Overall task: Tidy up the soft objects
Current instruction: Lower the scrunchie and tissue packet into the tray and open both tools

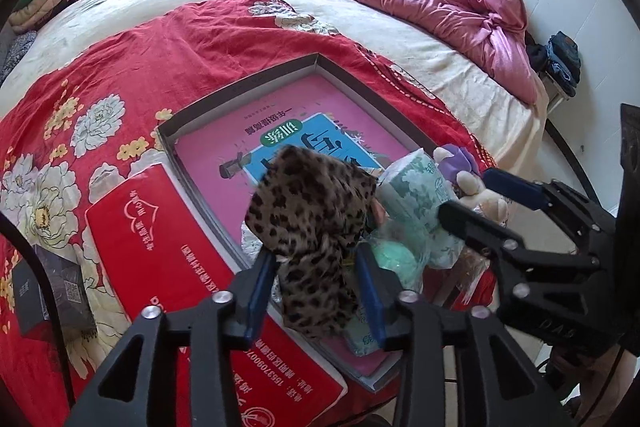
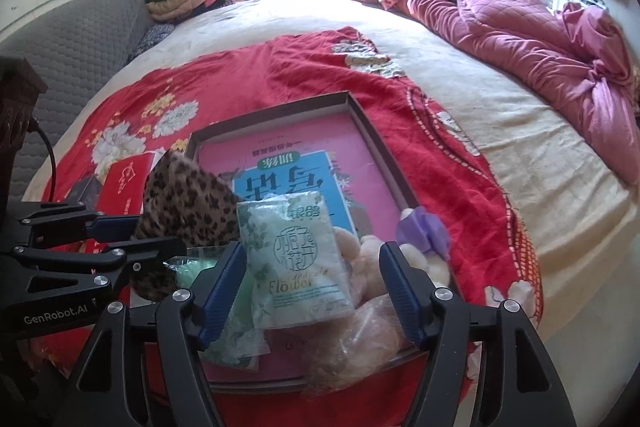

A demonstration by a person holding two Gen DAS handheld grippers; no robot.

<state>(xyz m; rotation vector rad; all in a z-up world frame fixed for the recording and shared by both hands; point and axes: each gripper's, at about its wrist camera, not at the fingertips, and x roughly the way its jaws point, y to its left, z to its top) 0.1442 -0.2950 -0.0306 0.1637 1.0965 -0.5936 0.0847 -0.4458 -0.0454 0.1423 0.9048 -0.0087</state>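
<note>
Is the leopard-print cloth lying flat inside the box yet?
No, the leopard-print cloth stands bunched up between the left gripper's fingers, above the box.

Black-framed left tongs (image 1: pixel 316 281) and right tongs (image 2: pixel 312 287) carry blue pads, silver screws.

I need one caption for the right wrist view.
Right gripper open over a tissue pack in the tray.

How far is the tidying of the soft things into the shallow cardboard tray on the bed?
Done: the pale green flower-print packet, a cream plush toy with purple bow and a clear bag lie in the shallow cardboard tray. In hand: the leopard-print cloth sits between the left gripper fingers, over the tray. The right gripper is open around the packet. Left: freeing the cloth. Further loose items cannot be seen.
</note>
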